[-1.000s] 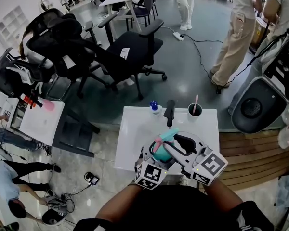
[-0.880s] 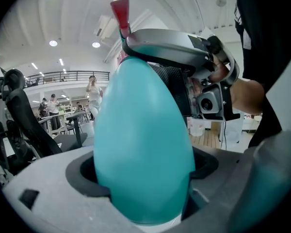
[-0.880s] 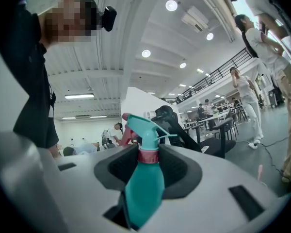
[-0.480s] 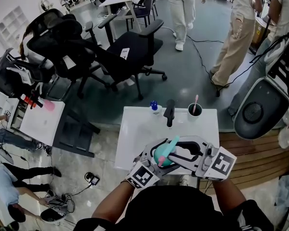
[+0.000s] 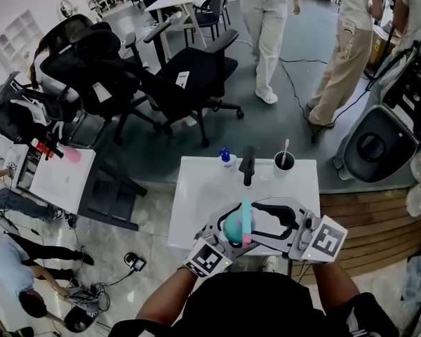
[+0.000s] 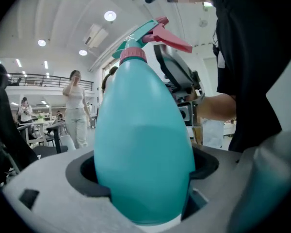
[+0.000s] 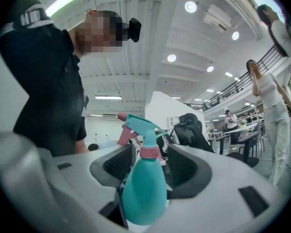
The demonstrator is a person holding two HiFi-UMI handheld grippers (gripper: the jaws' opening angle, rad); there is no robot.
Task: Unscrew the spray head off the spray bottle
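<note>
A teal spray bottle (image 5: 231, 228) is held low over the white table's (image 5: 196, 188) near edge, close to my body. Its teal spray head (image 5: 245, 213) with a pink trigger and pink collar (image 7: 149, 152) is on the neck. My left gripper (image 5: 228, 234) is shut on the bottle's wide body (image 6: 144, 149), which fills the space between its jaws. My right gripper (image 5: 251, 221) comes in from the right. Its jaws have just been opening and stand a little apart from the collar and neck, with the bottle (image 7: 143, 191) between them.
At the table's far edge stand a small blue-capped bottle (image 5: 225, 155), a black object (image 5: 248, 164) and a black cup (image 5: 284, 161) with a pink stick. Black office chairs (image 5: 175, 76) fill the floor beyond. People (image 5: 266, 20) walk at the back. A wooden step (image 5: 365, 223) lies to the right.
Both grippers and the bottle drew in toward my body. The spray head swung round from slanting to pointing straight away from me. The right jaws spread apart from the neck. A person walked nearer.
</note>
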